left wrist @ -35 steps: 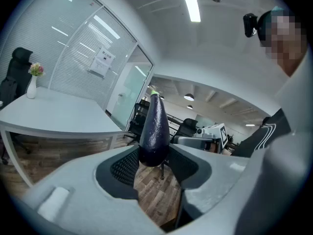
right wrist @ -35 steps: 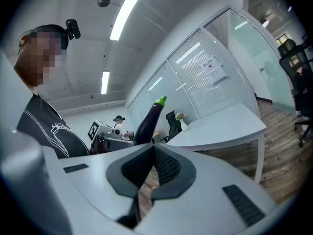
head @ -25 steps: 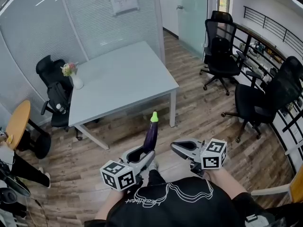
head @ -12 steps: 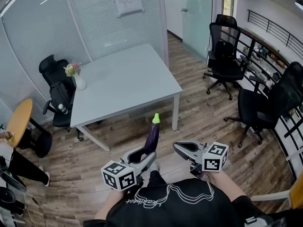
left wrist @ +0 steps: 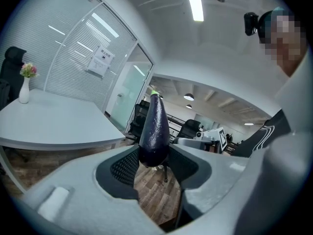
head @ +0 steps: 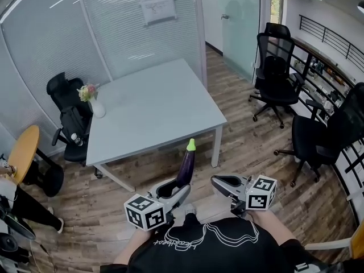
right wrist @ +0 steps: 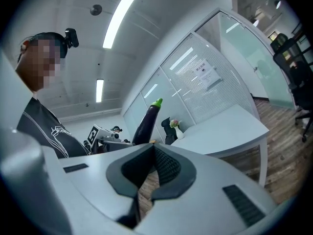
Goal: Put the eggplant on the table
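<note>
Nearest to us, the left claw (head: 177, 187) pinches the blunt lower end of the eggplant (head: 186, 165) between its ribbed dark pads. The jaws are held fairly wide by its girth. The fruit is smooth, glossy and deep purple, tapers upward to a bright green cap, and stands nearly upright in the air, clear of any surface. Just beside it, the right claw (head: 222, 182) holds nothing. Its textured pads seem to be pressed together at the tips, though that view is steep. Both claws have matte grey shells and hang over a brown wood-plank floor (head: 250, 147). Beyond them stands the pale, square-cornered counter (head: 153, 110) on thin white legs, bare except for a small white vase (head: 95, 106) of flowers near its left edge. Black mesh office chairs (head: 278, 75) stand well off to the right, another black chair (head: 65, 115) sits against the counter's left side, and a frosted glass partition (head: 136, 33) closes the back.
</note>
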### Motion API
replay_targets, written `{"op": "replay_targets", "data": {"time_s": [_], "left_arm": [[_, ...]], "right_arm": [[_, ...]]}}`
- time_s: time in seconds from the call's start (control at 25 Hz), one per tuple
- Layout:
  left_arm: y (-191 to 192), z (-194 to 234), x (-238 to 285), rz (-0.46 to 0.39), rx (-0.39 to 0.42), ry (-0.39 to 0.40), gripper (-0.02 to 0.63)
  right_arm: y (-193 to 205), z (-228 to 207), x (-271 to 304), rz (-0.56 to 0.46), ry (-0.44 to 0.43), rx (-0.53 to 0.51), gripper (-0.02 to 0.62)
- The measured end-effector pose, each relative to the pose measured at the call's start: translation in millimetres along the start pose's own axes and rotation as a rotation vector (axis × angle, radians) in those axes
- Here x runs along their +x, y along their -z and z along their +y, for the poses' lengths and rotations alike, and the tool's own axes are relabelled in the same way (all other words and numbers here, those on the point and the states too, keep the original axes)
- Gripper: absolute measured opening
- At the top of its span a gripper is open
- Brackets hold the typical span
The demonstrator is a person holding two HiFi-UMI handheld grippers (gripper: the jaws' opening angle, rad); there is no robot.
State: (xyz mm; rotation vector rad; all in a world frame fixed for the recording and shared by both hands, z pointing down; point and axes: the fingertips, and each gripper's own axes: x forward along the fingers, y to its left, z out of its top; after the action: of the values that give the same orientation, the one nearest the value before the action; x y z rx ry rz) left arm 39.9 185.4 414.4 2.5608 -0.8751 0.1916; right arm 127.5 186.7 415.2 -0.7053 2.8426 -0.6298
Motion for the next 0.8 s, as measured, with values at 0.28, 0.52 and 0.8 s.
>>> {"op": "replay_targets", "data": {"time_s": [0.28, 0.52, 0.8], "left_arm": [[-42.4, 73.3, 22.3, 0.008, -0.009, 0.007, 0.193], [-81.5, 144.3, 38.2, 0.002, -0.021, 0.01, 0.193], [-118.2, 228.1, 49.4, -0.014, -0.021, -0.002, 0.193]], "right_arm": [[-32.2, -54.1, 61.5, 0.006, 0.026, 0.006, 0.008], [-62.7, -97.2, 126.0, -0.006, 0.028, 0.014, 0.008], [-87.4, -143.1, 201.0, -0.001, 0.015, -0.012, 0.008]]}}
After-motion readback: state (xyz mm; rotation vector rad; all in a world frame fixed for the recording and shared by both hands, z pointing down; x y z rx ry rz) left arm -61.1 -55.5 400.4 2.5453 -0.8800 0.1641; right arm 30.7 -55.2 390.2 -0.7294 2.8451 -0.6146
